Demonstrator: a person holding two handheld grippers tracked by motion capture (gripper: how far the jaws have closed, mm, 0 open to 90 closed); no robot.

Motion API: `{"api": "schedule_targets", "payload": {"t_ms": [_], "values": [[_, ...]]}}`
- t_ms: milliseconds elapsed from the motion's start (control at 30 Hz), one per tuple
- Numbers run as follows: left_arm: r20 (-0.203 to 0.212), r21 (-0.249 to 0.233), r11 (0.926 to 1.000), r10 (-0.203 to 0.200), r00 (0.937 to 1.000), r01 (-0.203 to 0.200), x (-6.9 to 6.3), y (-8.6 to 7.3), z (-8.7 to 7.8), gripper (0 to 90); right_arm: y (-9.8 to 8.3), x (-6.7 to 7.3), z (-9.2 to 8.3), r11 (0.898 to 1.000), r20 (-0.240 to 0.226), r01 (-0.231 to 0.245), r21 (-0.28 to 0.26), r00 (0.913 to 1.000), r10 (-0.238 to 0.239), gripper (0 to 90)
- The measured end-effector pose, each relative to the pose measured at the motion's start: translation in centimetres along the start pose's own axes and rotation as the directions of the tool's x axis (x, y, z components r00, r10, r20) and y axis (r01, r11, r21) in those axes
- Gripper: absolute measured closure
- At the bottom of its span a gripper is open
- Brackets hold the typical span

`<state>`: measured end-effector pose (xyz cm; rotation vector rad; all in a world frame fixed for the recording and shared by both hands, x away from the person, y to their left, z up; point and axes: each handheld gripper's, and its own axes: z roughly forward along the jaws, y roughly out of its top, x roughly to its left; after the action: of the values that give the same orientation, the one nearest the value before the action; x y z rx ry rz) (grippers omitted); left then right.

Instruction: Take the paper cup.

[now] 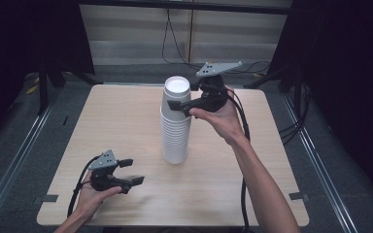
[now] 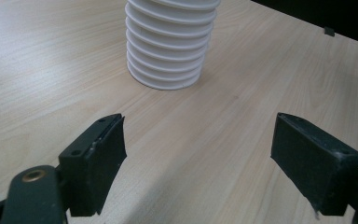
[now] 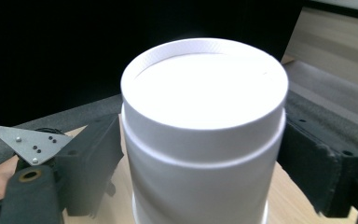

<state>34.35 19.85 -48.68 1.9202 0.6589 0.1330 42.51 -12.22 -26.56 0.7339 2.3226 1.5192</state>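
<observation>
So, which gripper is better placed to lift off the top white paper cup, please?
Right: the right gripper clasps the top white paper cup; the left gripper sits open, away from the stack.

So we've got our left hand-held gripper (image 2: 198, 154) hanging low over the pale wood-grain worktop (image 2: 46, 65), jaws spread wide with just bare wood in the gap between them. Straight ahead of us, well apart from the jaws, sits the stack of white paper cups (image 2: 170, 44), rims ringed one above another, its top cut off by the frame. Off at the far right we can make out the worktop's rounded corner against the dark.
</observation>
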Motion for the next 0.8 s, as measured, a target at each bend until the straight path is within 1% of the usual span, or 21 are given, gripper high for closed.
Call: {"api": "schedule_targets", "payload": {"t_ms": [100, 233, 267, 433, 500, 800], "values": [[-0.001, 0.002, 1.0, 0.004, 1.0, -0.004, 0.0, 0.0, 0.0, 17.5, 0.2, -0.1, 0.6, 1.0, -0.004, -0.005, 0.015, 1.0, 0.005, 15.0], [-0.001, 0.001, 1.0, 0.003, 1.0, -0.003, 0.0, 0.0, 0.0, 17.5, 0.4, -0.1, 0.9, 1.0, -0.005, -0.004, 0.029, 1.0, 0.004, 15.0], [0.0, 0.001, 1.0, 0.004, 1.0, -0.004, 0.0, 0.0, 0.1, 17.5, 0.6, -0.1, 1.1, 0.999, -0.003, 0.0, 0.042, 1.0, 0.0, 15.3], [0.0, 0.001, 1.0, 0.003, 1.0, -0.003, 0.0, 0.0, 0.0, 17.5, 0.7, -0.2, 1.1, 0.999, -0.004, -0.006, 0.035, 1.0, 0.006, 18.2], [0.0, 0.001, 1.0, 0.004, 1.0, -0.004, 0.0, 0.0, 0.1, 17.5, 0.7, -0.4, 1.1, 0.999, -0.012, -0.013, 0.035, 0.9998, 0.014, 18.7], [-0.001, 0.008, 0.9999, 0.007, 1.0, -0.007, 0.0, 0.0, 0.2, 17.7, 0.7, -0.3, 1.1, 0.999, -0.008, -0.018, 0.031, 0.9998, 0.018, 19.3]]}}
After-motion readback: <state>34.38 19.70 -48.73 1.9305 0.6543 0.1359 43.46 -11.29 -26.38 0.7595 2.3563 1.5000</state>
